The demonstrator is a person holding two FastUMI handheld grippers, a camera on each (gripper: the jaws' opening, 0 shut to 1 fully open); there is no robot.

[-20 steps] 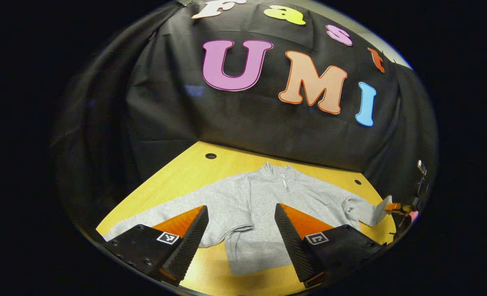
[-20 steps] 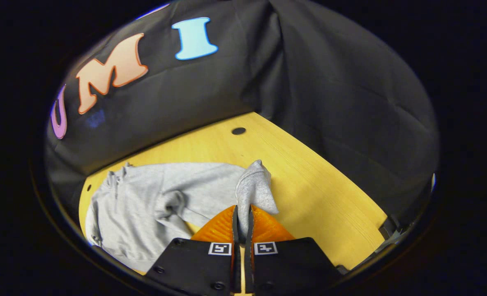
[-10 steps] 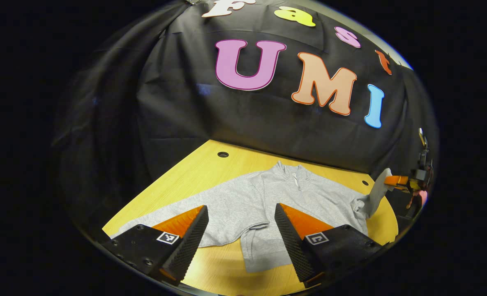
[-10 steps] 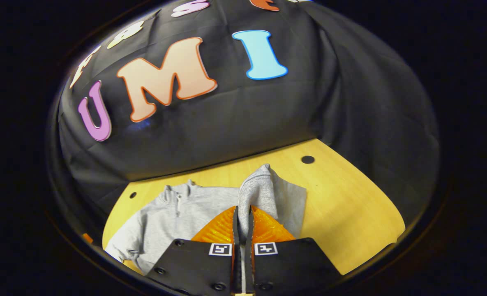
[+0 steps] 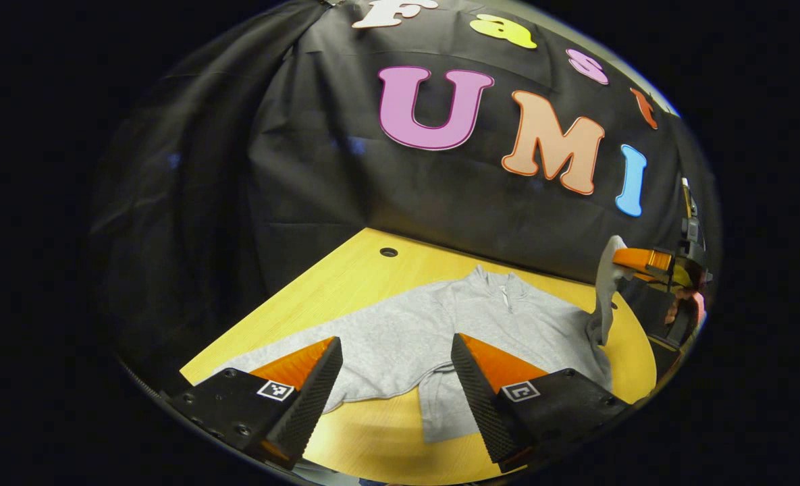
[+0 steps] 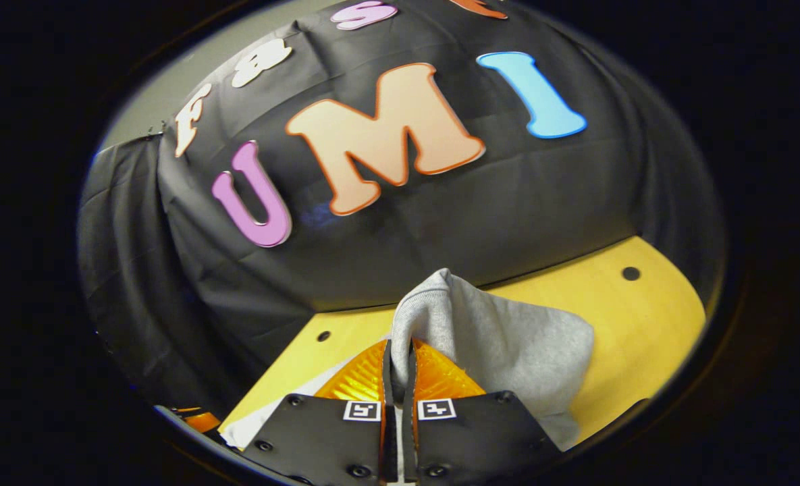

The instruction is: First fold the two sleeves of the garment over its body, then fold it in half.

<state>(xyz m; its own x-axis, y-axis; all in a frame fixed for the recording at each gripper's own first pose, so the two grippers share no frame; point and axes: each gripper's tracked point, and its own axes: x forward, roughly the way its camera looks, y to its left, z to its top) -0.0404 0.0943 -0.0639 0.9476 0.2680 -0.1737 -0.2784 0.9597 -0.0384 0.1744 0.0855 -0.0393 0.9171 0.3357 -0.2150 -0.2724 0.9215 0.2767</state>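
Since the earlier frames the right sleeve (image 6: 501,344) has been lifted well clear of the table (image 6: 649,317), and its cuff is now carried high by the right gripper (image 6: 397,368).

Nearest, in the right gripper view, the right gripper's fingers are closed on the cuff, with grey cloth draped away behind them. In the left gripper view the left gripper (image 5: 396,368) is held with its fingers spread apart and empty, above the near hem of the garment (image 5: 440,331).

Farther off, the garment is laid flat on the table, collar toward the wall, left sleeve stretched out sideways. The raised sleeve hangs at the garment's right edge, so the body lies to the left of the right gripper; the sleeve is probably to be carried across that way. How slack it hangs cannot be judged at the view's rim.
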